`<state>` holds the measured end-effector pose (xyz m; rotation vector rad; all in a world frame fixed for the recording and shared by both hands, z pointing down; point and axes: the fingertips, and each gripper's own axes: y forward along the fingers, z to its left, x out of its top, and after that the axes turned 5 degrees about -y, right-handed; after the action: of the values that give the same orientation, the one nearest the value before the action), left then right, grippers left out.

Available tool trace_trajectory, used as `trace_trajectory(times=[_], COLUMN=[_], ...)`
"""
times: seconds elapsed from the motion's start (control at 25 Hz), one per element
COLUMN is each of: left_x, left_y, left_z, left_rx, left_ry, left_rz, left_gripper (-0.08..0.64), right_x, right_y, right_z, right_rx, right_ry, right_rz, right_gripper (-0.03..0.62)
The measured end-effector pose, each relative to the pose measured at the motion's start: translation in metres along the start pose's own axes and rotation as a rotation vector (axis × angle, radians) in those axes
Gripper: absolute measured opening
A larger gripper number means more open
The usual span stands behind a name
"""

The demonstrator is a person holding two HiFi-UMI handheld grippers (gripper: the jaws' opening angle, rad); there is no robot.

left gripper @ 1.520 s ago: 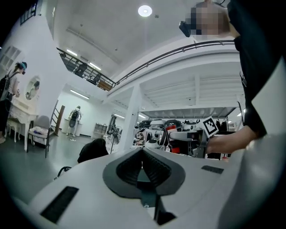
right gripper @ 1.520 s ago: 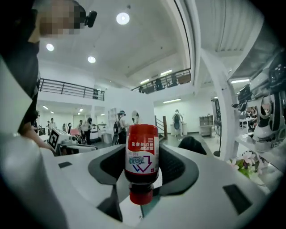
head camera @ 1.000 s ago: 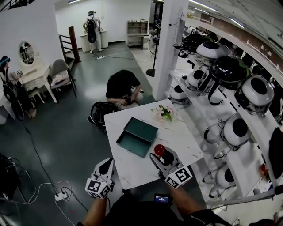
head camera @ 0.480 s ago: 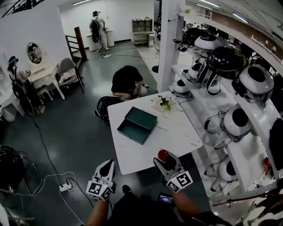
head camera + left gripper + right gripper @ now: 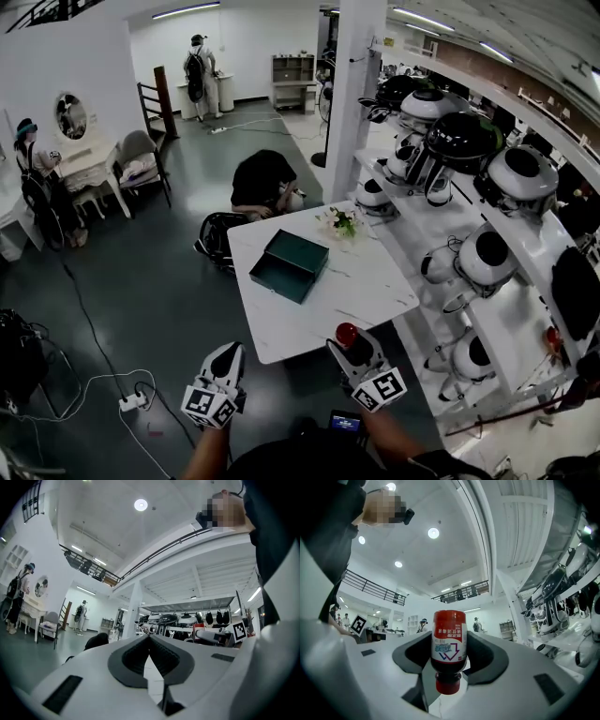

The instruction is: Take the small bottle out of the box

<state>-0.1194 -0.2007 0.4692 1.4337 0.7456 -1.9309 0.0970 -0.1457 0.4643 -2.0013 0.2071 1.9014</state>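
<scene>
1. White shelving [image 5: 511, 323] runs along the right of the head view, loaded with round black-and-white robot heads.
2. White marble table [image 5: 366, 281] stands ahead of the person, well apart from both grippers.
3. A person in black [image 5: 262, 180] crouches on the floor just beyond the table's far edge.
4. Green box [image 5: 289, 265] sits on the table with its lid off or open. The inside is not readable from here.
5. A small flower bunch [image 5: 339, 222] sits near the table's far corner, beside the box but not touching it.
6. Left gripper [image 5: 228, 351] is held low off the table. Its own view shows the pads [image 5: 136, 654] meeting at the tips with nothing between them.
7. Right gripper [image 5: 349, 345] is also off the table, with its jaws clamped on the small bottle [image 5: 346, 332].
8. The bottle is already out of the box, well apart from it, so the removal looks done.
9. In the right gripper view the bottle is dark with a red label and a red cap, and the cap end points toward the camera. The pads grip the labelled body.
10. Handling guess: light and rigid. The smooth label could slip and the round body could roll if laid on its side. Mid-body is the best hold, as it is now, and it needs only moderate squeeze.
</scene>
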Motion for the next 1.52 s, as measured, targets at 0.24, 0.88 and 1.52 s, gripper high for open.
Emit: trace_trajectory(times=[0.24,0.88,1.52], left_x=[0.016,-0.003,-0.003], left_y=[-0.053,-0.152,-0.138], left_z=[0.009,0.005,-0.067], left_rx=[0.012,0.003,0.002], left_ry=[0.05,0.035,0.044], left_rz=[-0.015,0.031,0.068], left_gripper=[0.017,0.016,0.015], right_x=[0.008,0.003,0.004], right_y=[-0.01,-0.097,-0.14], right_z=[0.055,0.122,0.103], right_rx=[-0.035,-0.16,-0.073], right_ry=[-0.02,-0.067,0.01], right_rz=[0.008,0.112,0.079], right_gripper=[0.236,0.236,0.236])
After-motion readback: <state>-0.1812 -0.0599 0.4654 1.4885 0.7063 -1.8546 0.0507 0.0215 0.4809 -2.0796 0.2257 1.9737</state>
